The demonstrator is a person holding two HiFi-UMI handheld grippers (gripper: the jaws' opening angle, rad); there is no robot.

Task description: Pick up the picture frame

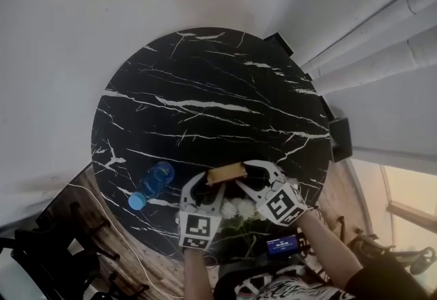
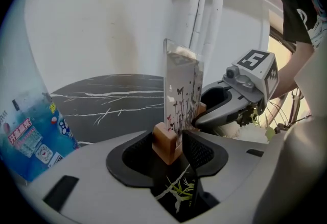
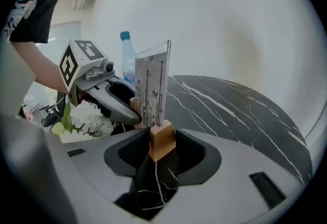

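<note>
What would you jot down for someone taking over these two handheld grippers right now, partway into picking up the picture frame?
Left gripper: jaws closed on one end of the wooden base of the picture frame.
Right gripper: jaws closed on the other end.
Frame: upright near the table's near edge, water bottle to its left, white flowers nearer the person.
Done: both grips made.
Left: the lift; the frame seems not yet off the table.

The picture frame (image 1: 227,172), a clear butterfly-printed panel in a pale wooden base, is standing upright near the edge of the counter (image 1: 205,87).
</note>
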